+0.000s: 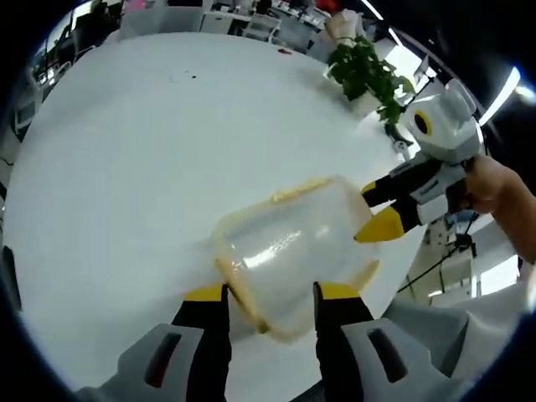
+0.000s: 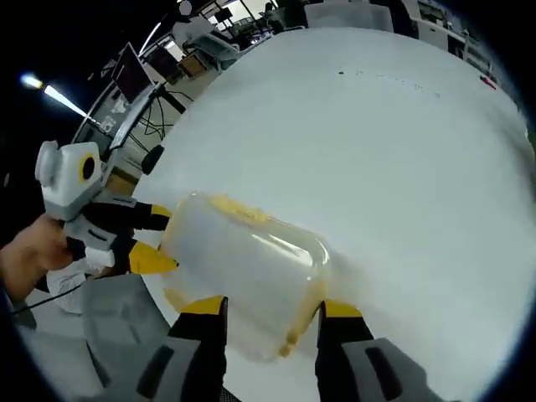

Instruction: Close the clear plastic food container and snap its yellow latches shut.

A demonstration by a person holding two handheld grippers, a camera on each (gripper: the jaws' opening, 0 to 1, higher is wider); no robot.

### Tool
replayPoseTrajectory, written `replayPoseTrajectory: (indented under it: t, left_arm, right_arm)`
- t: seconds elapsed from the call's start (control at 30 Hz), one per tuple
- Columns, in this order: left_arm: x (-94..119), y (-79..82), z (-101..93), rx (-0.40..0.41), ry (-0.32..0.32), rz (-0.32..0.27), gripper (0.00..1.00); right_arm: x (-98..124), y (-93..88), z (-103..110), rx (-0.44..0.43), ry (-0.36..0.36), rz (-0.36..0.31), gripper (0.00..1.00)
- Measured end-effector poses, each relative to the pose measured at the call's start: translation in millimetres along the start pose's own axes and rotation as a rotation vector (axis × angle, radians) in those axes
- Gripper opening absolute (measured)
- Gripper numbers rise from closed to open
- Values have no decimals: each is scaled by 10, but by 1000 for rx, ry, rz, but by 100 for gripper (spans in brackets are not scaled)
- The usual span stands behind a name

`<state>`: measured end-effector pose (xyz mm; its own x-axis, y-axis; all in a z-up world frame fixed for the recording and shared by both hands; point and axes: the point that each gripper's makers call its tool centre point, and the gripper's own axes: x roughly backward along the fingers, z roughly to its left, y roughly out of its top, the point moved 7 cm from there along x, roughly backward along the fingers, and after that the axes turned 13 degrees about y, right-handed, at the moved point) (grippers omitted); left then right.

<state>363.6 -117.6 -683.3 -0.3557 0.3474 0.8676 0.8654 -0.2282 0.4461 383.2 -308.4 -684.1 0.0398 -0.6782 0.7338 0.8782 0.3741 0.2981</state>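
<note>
The clear container (image 1: 293, 251) lies near the white desk's (image 1: 142, 151) close edge. The left claw (image 1: 270, 295) stands open around one end; the right claw (image 2: 270, 307) stands open around the opposite end, gripping nothing.

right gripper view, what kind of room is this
Probably an open office or lab: a monitor on a desk, chairs beyond the white table, and a potted plant at its edge.

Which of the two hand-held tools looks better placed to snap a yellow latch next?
Probably the left tool: the clear plastic food container's yellow latch sits between its open jaws. The right tool meets the far side.
</note>
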Motion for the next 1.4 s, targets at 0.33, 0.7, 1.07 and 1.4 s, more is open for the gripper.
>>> replayPoseTrajectory:
  t: [0.33,0.7,1.07,1.4]
  left_arm:
    - [1,-5,23,-34,-19,2,39]
    - [81,-55,-1,-96,-34,-4,42]
    - [240,-21,-9,-182,-18,-41,48]
    - [280,38,-39,-283,-23,-77,50]
  right_arm:
    - [3,1,-12,-10,9,-10,42]
    - [94,-8,83,105,-6,10,45]
    - [263,-11,54,251,-38,62,47]
    - [348,95,114,390,-29,46,49]
